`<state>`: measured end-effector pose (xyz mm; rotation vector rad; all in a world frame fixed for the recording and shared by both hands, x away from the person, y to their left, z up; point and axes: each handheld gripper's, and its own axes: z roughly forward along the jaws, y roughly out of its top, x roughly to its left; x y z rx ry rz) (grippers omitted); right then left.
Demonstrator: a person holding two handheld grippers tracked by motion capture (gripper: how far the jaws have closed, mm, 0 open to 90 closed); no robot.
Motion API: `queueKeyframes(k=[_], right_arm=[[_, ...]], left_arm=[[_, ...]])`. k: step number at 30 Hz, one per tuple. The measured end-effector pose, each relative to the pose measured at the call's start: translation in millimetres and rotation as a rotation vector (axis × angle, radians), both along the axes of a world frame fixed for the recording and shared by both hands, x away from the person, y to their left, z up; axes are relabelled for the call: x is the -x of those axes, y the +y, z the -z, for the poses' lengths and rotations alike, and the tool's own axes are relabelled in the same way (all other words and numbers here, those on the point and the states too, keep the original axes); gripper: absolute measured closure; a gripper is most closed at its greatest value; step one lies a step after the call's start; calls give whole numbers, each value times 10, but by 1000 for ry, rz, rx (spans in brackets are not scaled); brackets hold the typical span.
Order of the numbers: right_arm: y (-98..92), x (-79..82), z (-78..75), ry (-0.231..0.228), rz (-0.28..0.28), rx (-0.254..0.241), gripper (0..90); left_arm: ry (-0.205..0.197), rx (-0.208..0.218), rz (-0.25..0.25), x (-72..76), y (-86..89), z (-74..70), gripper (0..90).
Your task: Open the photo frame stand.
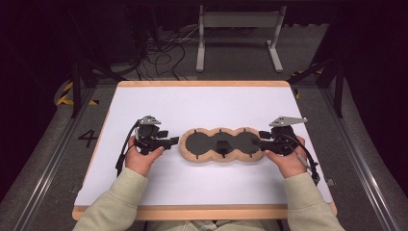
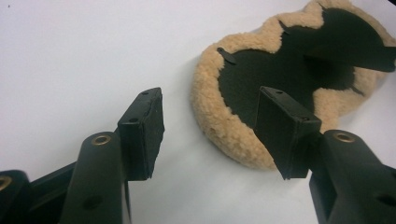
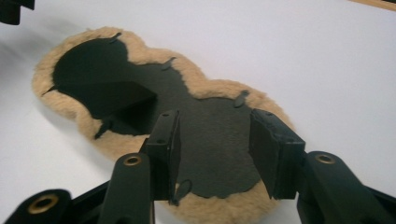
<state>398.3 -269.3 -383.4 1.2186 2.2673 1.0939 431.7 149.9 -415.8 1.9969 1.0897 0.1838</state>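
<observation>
**Fleece pad flat, no grip yet**

Nearest: person's hands at table's near side, one gripper each. Left gripper point(image 1: 169, 140) jaws spread, empty, just beside pad's left end (not touching, as far as I can tell). Right gripper point(image 1: 263, 137) jaws spread, poised over right lobe's edge; contact unclear. Fleece pad point(image 1: 221, 144) lies mid-table on white table point(image 1: 202, 103), dark side up, tan fringe round it. Judged: approach done; grasp and whatever handling follows remain.

Bare white table point(image 1: 202, 103) lies open all around the fleece pad point(image 1: 221, 144), nothing blocking either side.
</observation>
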Motion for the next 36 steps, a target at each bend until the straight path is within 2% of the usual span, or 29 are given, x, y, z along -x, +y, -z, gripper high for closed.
queueKeyframes(k=[3, 5, 7, 9, 10, 13, 17, 23, 27, 28, 31, 36], right_arm=[[-46, -32, 21, 4, 27, -4, 496], [-112, -79, 80, 11, 62, -4, 493], [-153, -120, 147, 29, 85, 1, 473], [-190, -163, 205, 61, 99, -16, 445], [-190, -163, 205, 61, 99, -16, 445], [-216, -210, 267, 95, 118, -27, 390], [-214, -263, 328, 137, 129, -39, 339], [-177, -311, 410, 184, 126, -34, 312], [-144, -350, 464, 204, 124, -35, 306], [-139, -357, 474, 211, 124, -37, 298], [-141, -371, 493, 226, 129, -56, 283], [-129, -383, 523, 255, 134, -83, 235]], left_arm=[[1, -8, -15, -43, -2, 36, 409], [19, -4, -25, -97, -2, 85, 411], [32, -7, -26, -131, -6, 118, 407], [43, -11, -35, -147, -26, 148, 401], [43, -11, -35, -147, -26, 148, 402], [74, 6, -30, -176, -56, 195, 401], [120, 3, -22, -220, -110, 270, 402], [136, 1, -23, -231, -152, 302, 391], [178, 25, -27, -251, -140, 327, 359], [205, 48, -27, -248, -146, 332, 354], [198, 45, -22, -252, -151, 336, 346], [230, 47, 20, -245, -250, 350, 316]])
